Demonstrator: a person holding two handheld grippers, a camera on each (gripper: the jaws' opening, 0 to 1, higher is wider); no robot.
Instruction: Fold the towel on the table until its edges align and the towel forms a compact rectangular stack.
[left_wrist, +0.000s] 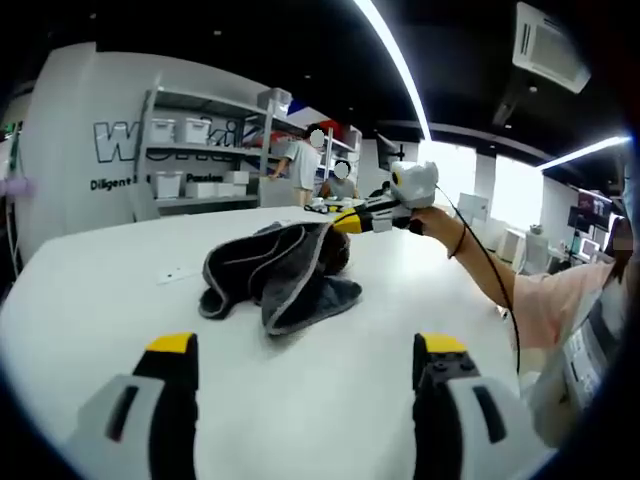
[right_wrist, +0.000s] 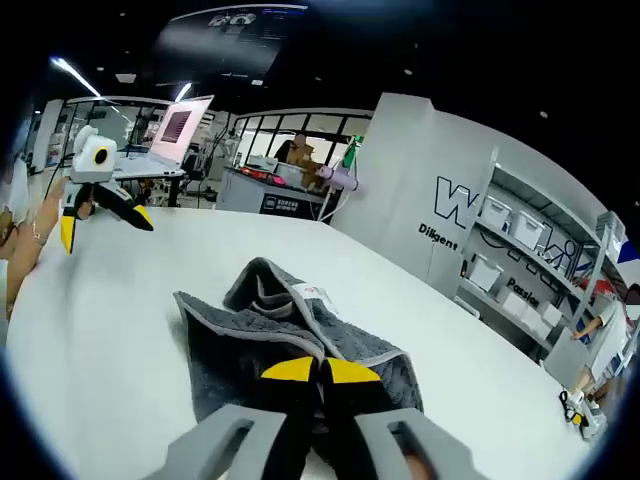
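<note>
Centrally, a crumpled dark grey towel (left_wrist: 278, 276) on the white table (left_wrist: 120, 300), bare tabletop all around it, left gripper (left_wrist: 305, 350) held back with jaws wide apart, right gripper (right_wrist: 320, 372) pinching the towel's edge, shelves with white bins (left_wrist: 190, 130) behind.

One towel (left_wrist: 277, 278) lay crumpled on one white table (left_wrist: 120, 290), toward its far edge. Two grippers were present: the left gripper (left_wrist: 305, 352) and the right gripper (right_wrist: 320, 371). Storage boxes (left_wrist: 192, 131) on the background shelving were too blurred to count.
</note>
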